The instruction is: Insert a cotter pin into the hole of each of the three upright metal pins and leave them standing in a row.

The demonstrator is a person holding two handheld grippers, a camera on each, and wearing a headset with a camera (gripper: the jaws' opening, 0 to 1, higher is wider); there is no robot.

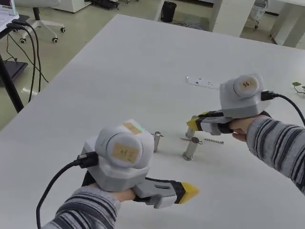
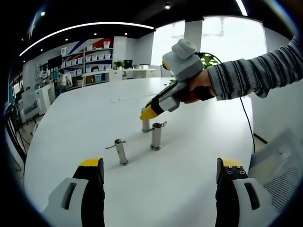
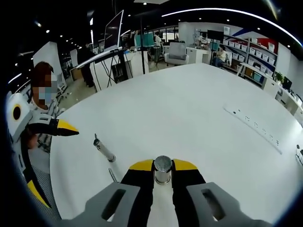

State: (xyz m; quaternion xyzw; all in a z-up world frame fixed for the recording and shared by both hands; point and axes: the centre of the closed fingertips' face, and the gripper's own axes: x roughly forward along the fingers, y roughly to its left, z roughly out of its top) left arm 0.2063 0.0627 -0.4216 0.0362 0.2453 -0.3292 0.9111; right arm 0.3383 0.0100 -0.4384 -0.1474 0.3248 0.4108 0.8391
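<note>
1. White workbench (image 1: 143, 71) runs across a large open room with shelving and desks along the far walls; a power strip (image 1: 202, 82) lies flat on the bench beyond the work.
2. Right gripper (image 2: 147, 113) is brought down over the farthest of three upright metal pins. In the right gripper view its yellow-tipped jaws stand closed in against either side of this gripped pin (image 3: 162, 170), just below its round flat head. The pin stands on the bench between them.
3. Whether the gripped pin carries a cotter pin cannot be told.
4. Left gripper (image 2: 160, 166) hangs low over the bench on the near side of the pins. Its jaws are spread wide with nothing between them and touch nothing.
5. Middle pin (image 2: 156, 136) stands just beside the gripped pin, upright, with a cotter pin (image 1: 208, 140) through its head and sticking out to one side.
6. Third pin (image 2: 120, 151) stands a little apart from those two, nearest the left gripper. It is upright, and a thin wire crosses its head as well.
</note>
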